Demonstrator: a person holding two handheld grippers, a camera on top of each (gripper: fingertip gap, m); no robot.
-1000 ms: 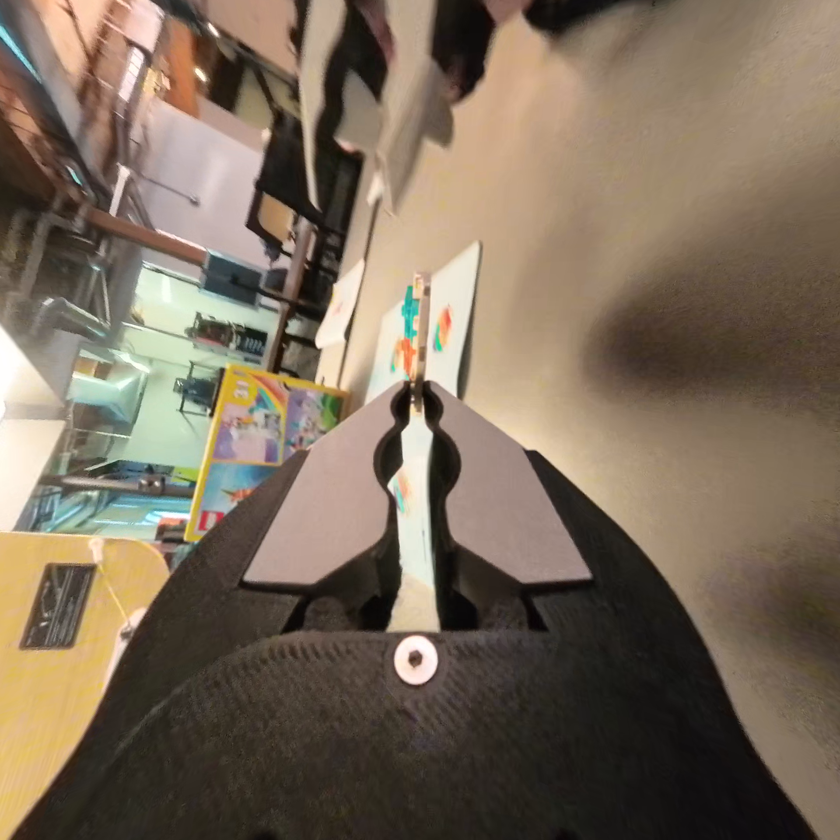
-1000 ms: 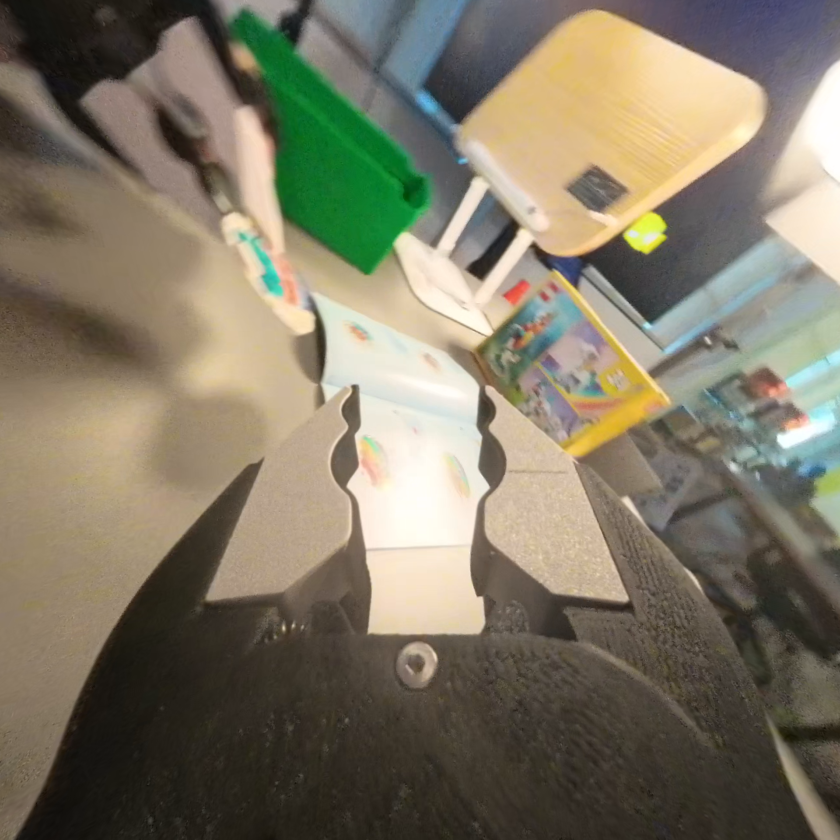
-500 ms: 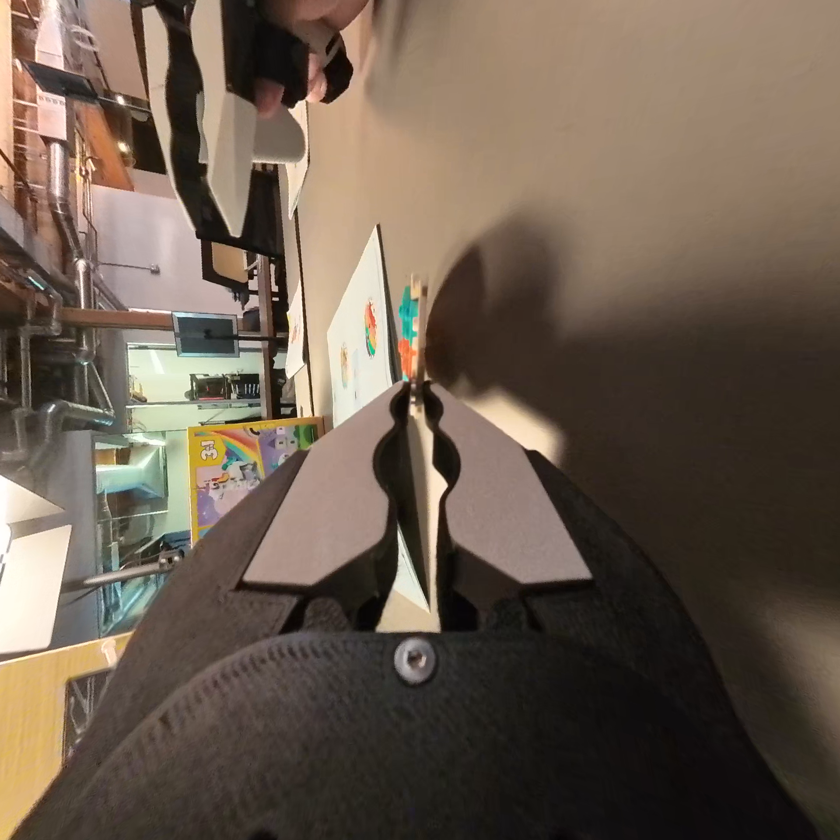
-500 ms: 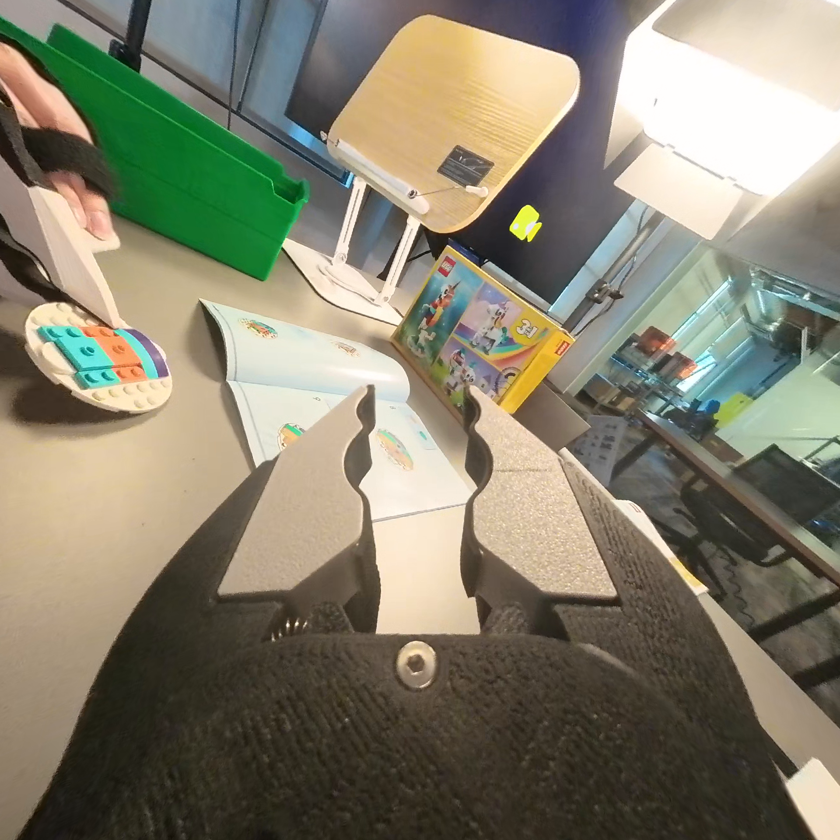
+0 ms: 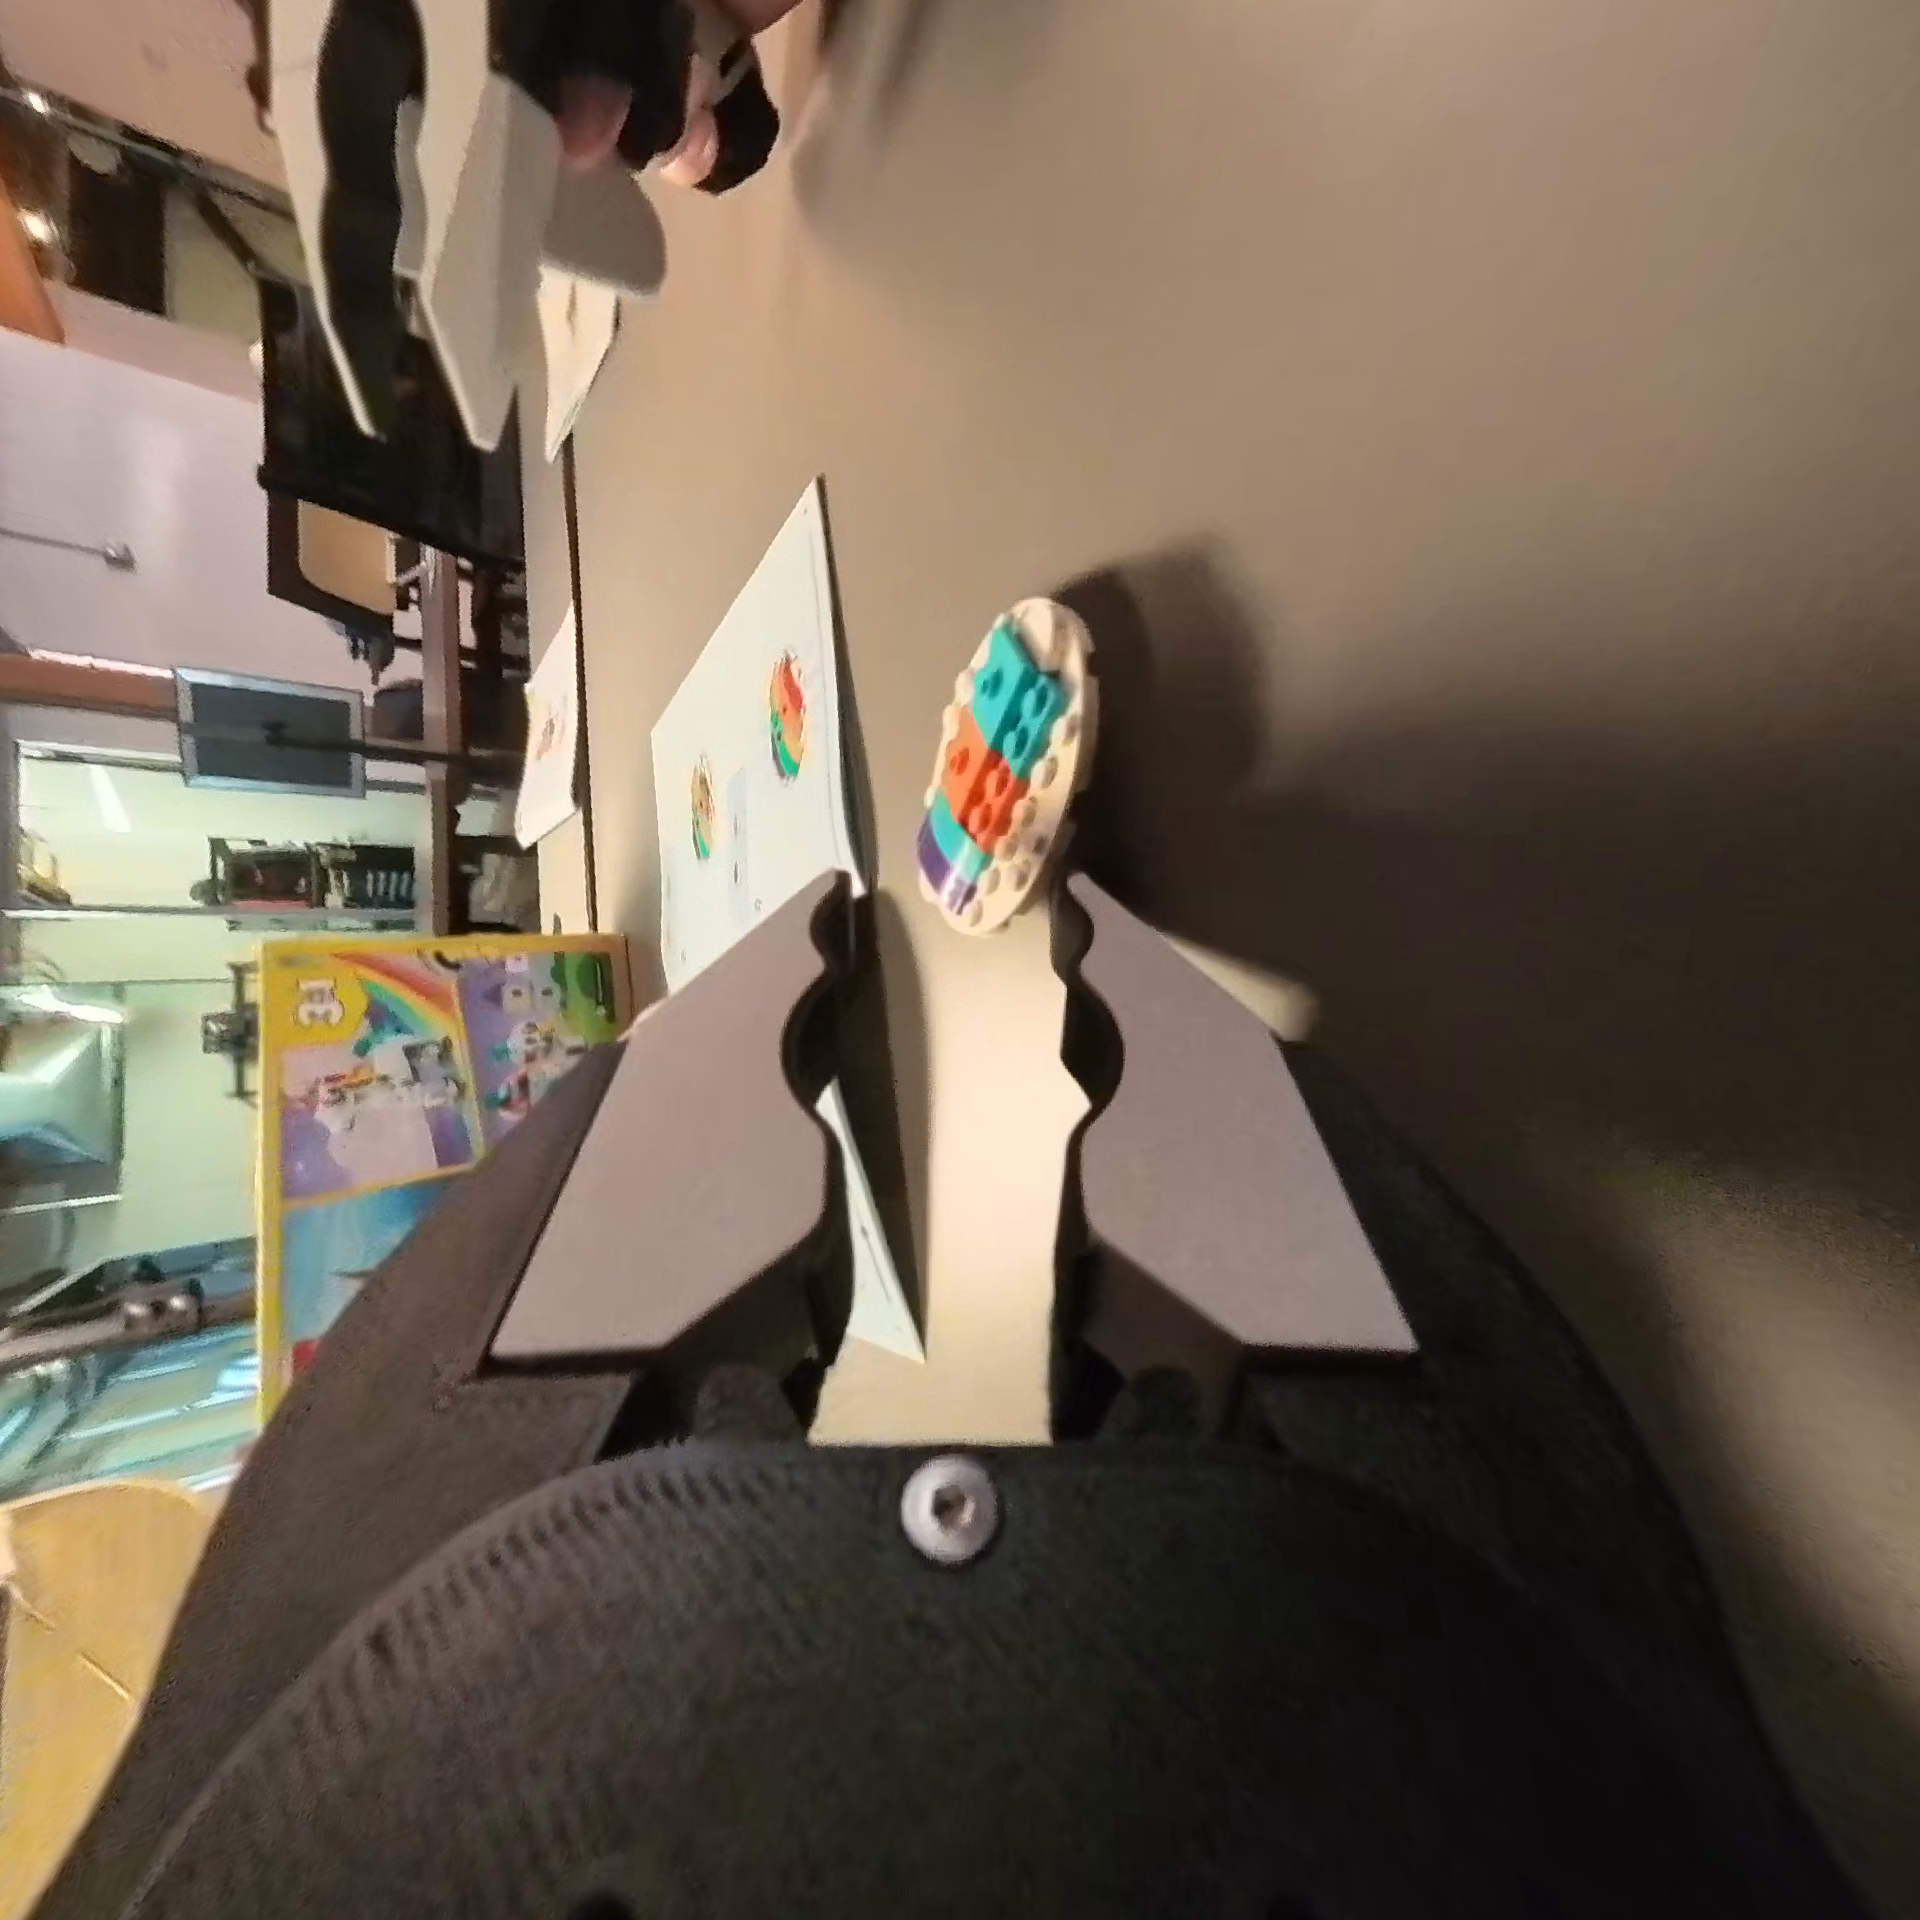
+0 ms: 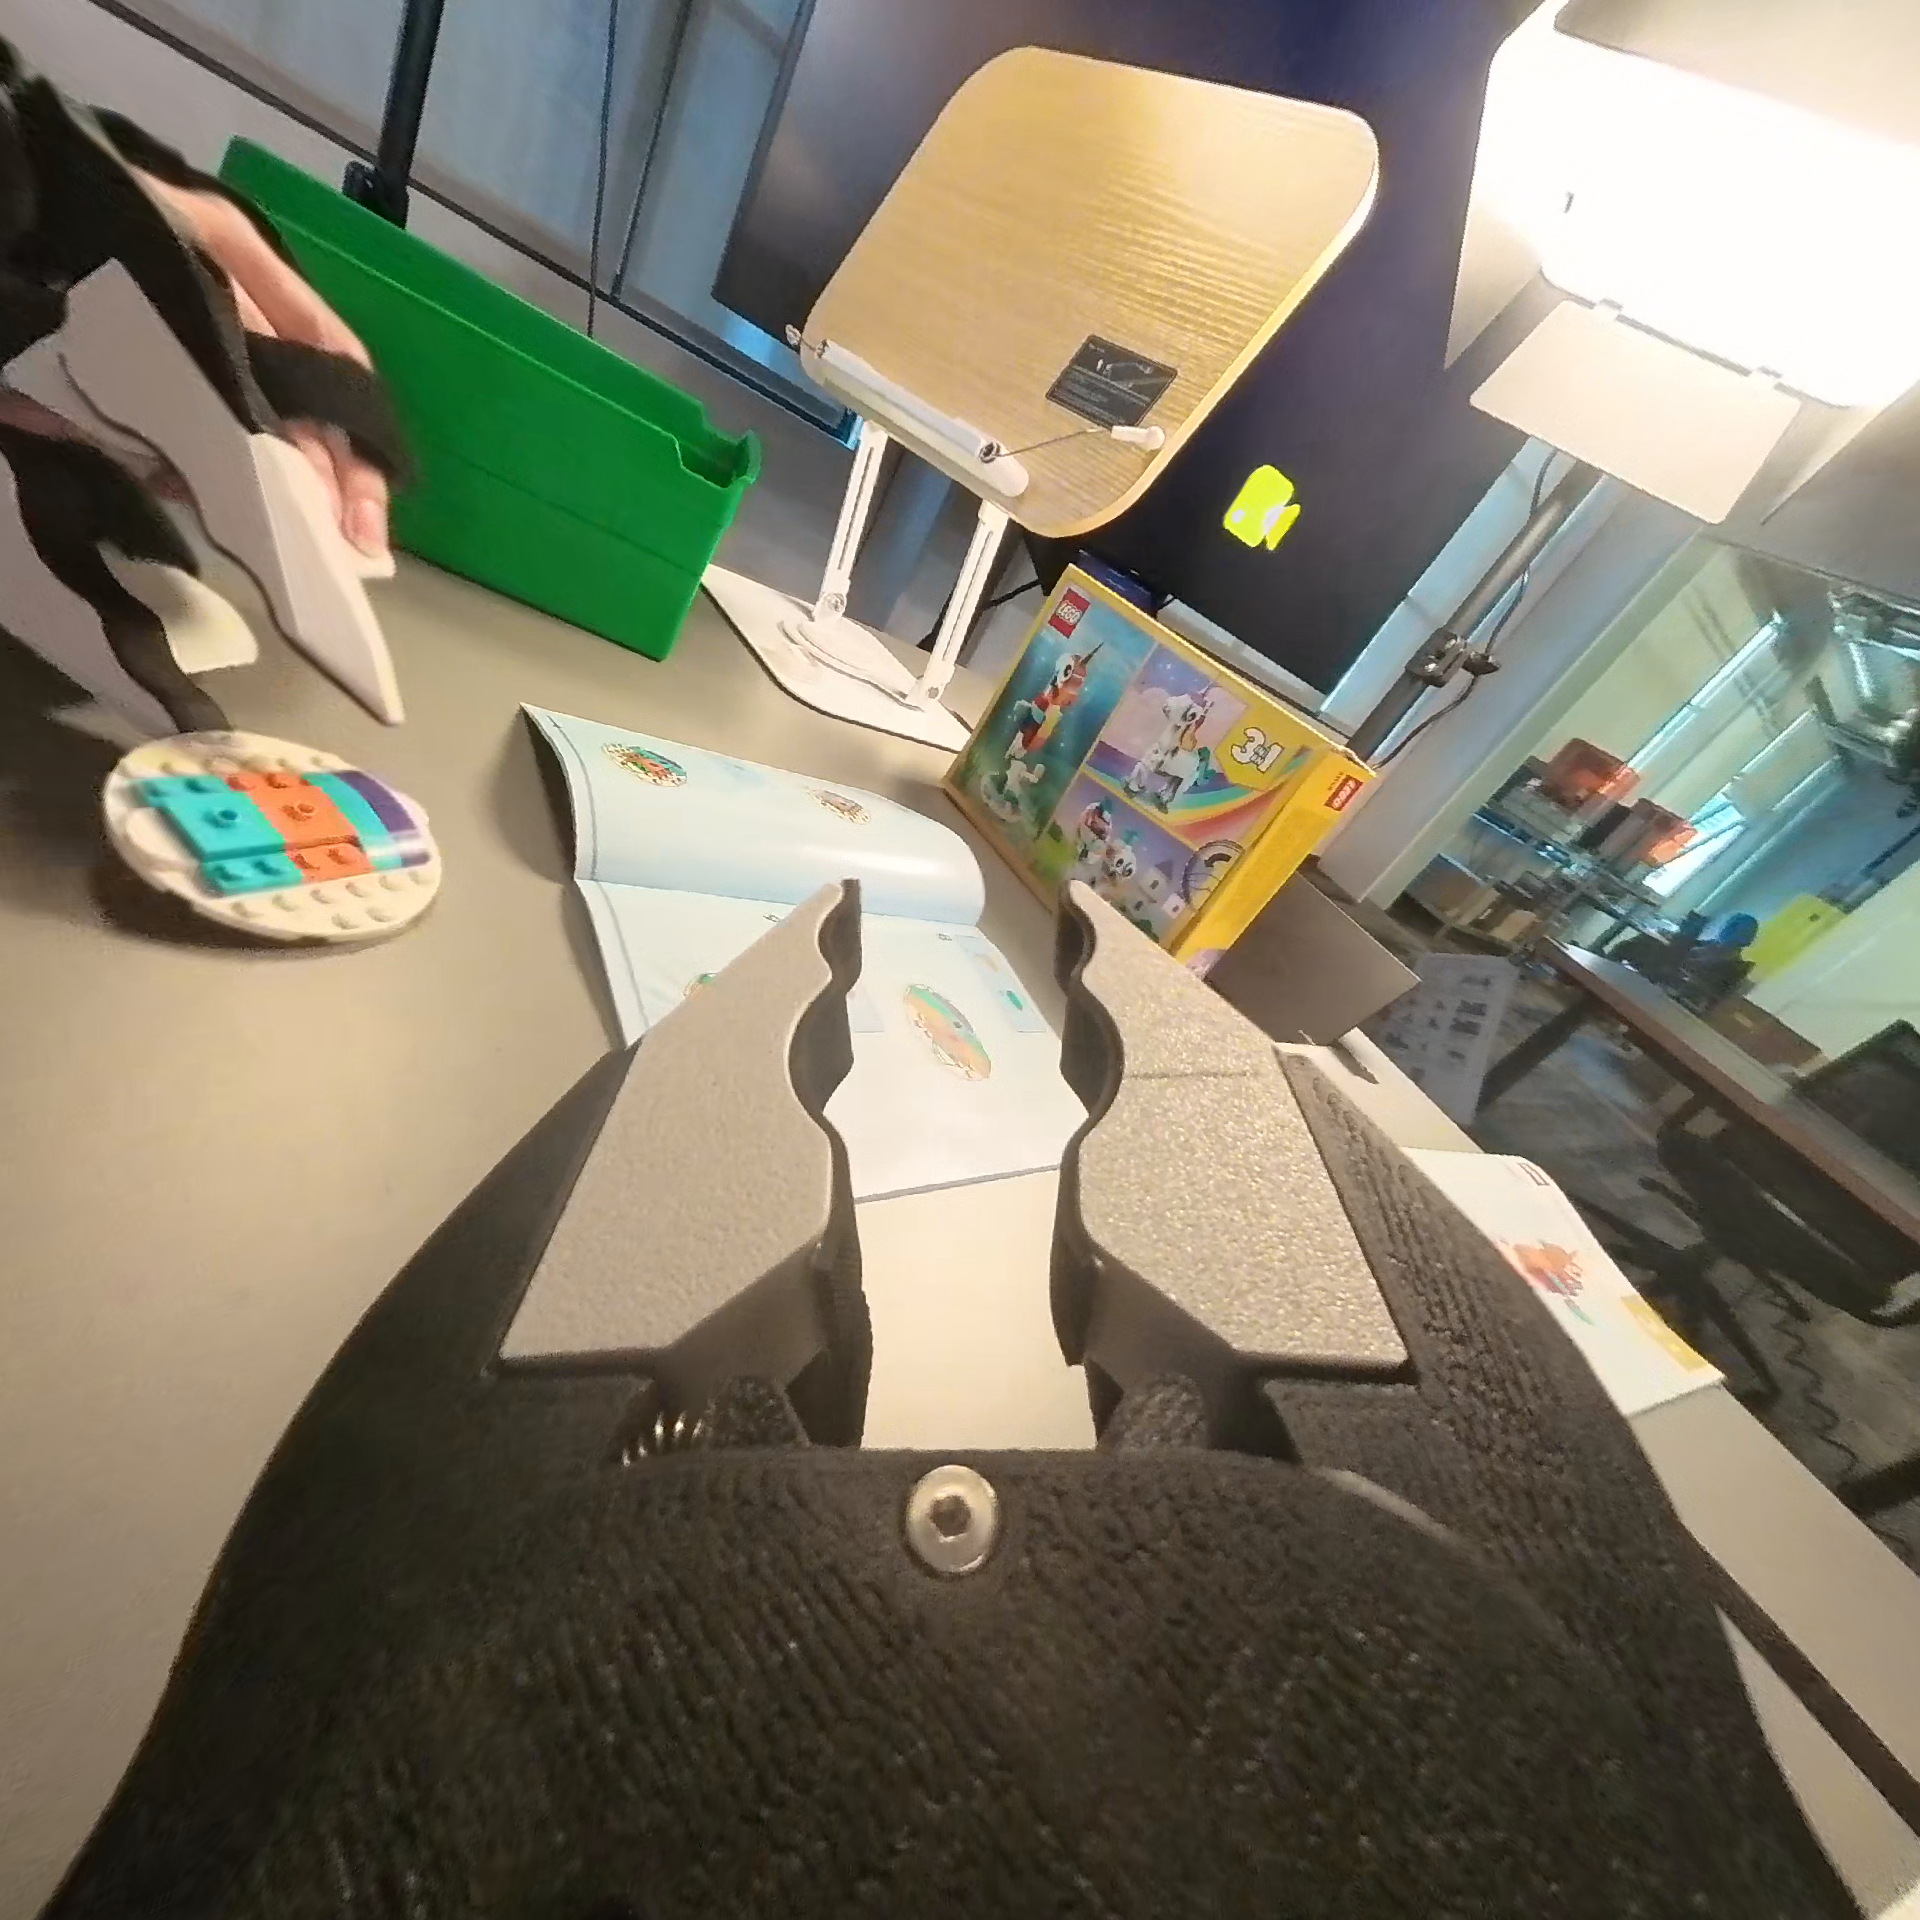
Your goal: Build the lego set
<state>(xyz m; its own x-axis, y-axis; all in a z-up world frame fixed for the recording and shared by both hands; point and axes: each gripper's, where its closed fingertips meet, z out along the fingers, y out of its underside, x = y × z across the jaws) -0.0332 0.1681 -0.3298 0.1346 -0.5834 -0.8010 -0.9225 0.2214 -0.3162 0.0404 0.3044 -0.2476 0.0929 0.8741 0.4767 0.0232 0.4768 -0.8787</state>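
A round white lego plate (image 5: 1023, 769) with teal, orange and purple bricks on it rests on the grey table just past my left gripper (image 5: 956, 904), which is open and empty. In the right wrist view the plate (image 6: 270, 842) lies at the far left, with the left gripper (image 6: 270, 634) right above it in a person's hand. My right gripper (image 6: 958, 899) is open and empty, low over the open instruction booklet (image 6: 748, 831). The right gripper also shows at the top left of the left wrist view (image 5: 436, 208).
A green bin (image 6: 499, 457) and a wooden book stand (image 6: 1091, 270) stand at the back. The yellow lego box (image 6: 1153, 790) stands beyond the booklet. A loose leaflet (image 6: 1558, 1278) lies by the table's right edge. Bare table (image 6: 260, 1143) lies in front of the plate.
My left gripper was shut on the round plate, holding it on edge. It has opened, and the plate now lies on the table. My right gripper stays open.
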